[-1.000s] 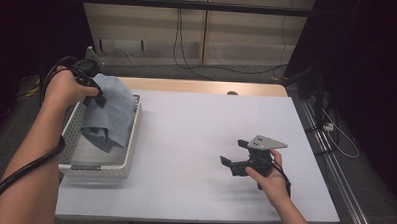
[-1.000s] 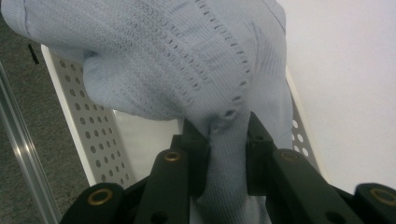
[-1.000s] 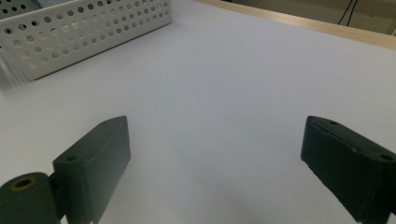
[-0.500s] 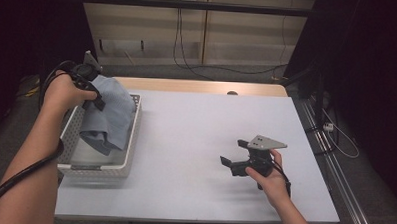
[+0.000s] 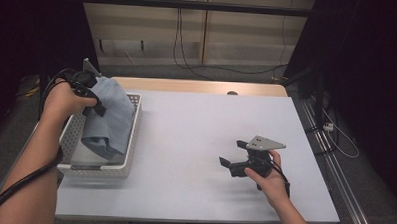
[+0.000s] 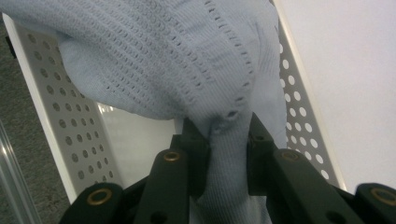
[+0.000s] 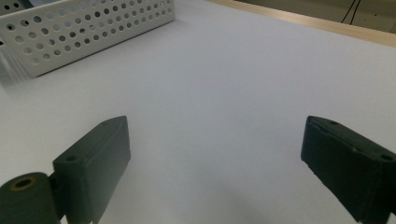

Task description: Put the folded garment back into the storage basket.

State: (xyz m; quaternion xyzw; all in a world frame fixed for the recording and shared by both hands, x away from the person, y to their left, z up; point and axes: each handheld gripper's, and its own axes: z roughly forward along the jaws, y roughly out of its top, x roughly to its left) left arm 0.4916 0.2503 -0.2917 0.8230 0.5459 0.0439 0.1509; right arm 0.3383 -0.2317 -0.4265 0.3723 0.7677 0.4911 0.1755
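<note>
A light blue knitted cloth [image 5: 110,118] hangs over the white perforated basket [image 5: 98,169] at the table's left. My left gripper [image 5: 97,106] is shut on a fold of it, lifting it above the basket. In the left gripper view the blue knit [image 6: 177,60] is pinched between the two black jaws, and the left gripper [image 6: 226,135] points down into the basket [image 6: 56,107]. My right gripper [image 5: 233,154] rests low over the white table at the right front, open. Nothing lies between its fingers [image 7: 95,161] in the right gripper view.
The white table top [image 5: 206,127] stretches between basket and right hand. A corner of the perforated basket [image 7: 88,28] shows at the far left of the right gripper view. A wooden strip [image 5: 202,86] edges the table's back, with cables and dark floor beyond.
The left hand has drawn the cloth slightly up and toward the basket's left side. The right gripper has stayed put.
</note>
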